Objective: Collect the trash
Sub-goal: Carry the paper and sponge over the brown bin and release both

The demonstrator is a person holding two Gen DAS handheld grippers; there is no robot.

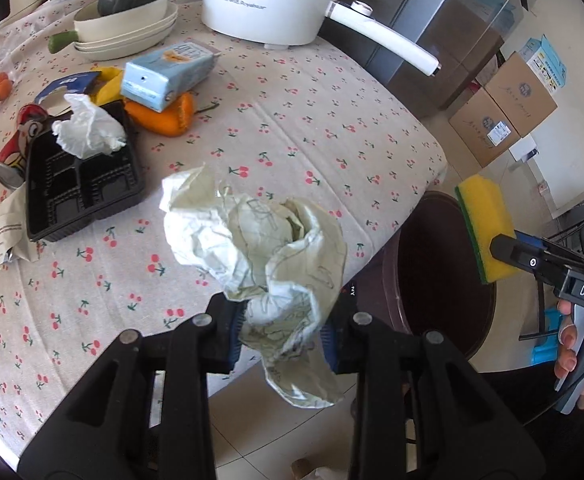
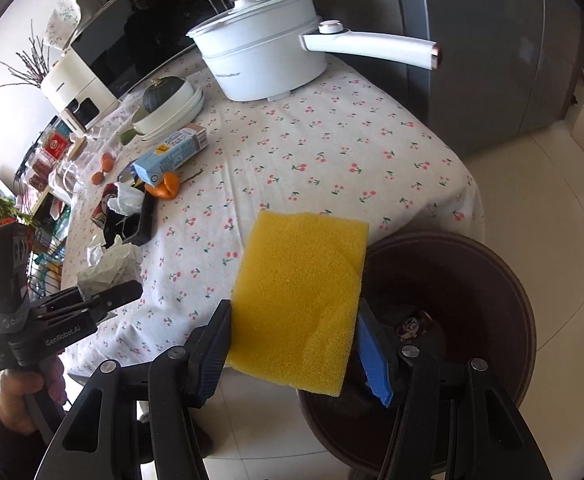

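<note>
While clamped, sponge (image 2: 298, 300) lengthwise along right tool (image 2: 292, 356)

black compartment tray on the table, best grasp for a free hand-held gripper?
Pinch the black tray at its near right rim, coming from above on the table-edge side. It lies flat with thin raised walls, so one finger should fit inside a compartment and one outside. The far end is crowded by the crumpled tissue and the can.
</note>
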